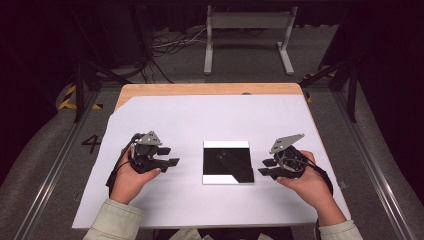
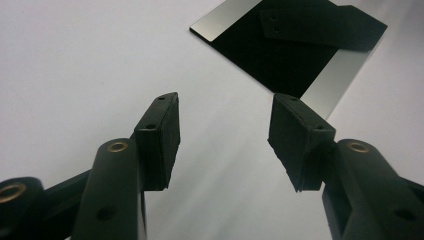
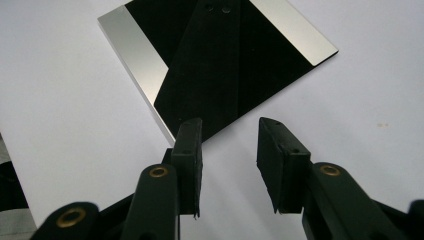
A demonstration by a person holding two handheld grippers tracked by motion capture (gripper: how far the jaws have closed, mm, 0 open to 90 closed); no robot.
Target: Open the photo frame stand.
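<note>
Square mirror-like plate lies flat at the centre of the white surface, between the 2 claws. It reflects dark shapes, with bright strips along 2 edges.

Left claw sits just left of the plate, held low over the surface, jaws spread apart, nothing between them. In the left gripper view the plate is ahead and to the right, well clear of the fingertips.

Right claw sits just right of the plate, jaws also parted and empty. In the right gripper view the plate is close ahead; its near corner seems to sit just past the left pad, but I can't tell if they touch.

My read: this is the approach step, no grasp made yet. Both claws flank the plate, ready to pick it up.

The plate is thin and flat on the surface, so there's little edge to bite. Next move probably needs 1 claw to get a jaw under or against an edge, likely the right one since it's nearer. The glossy face looks slippery; pinch the edges, go slowly.
</note>
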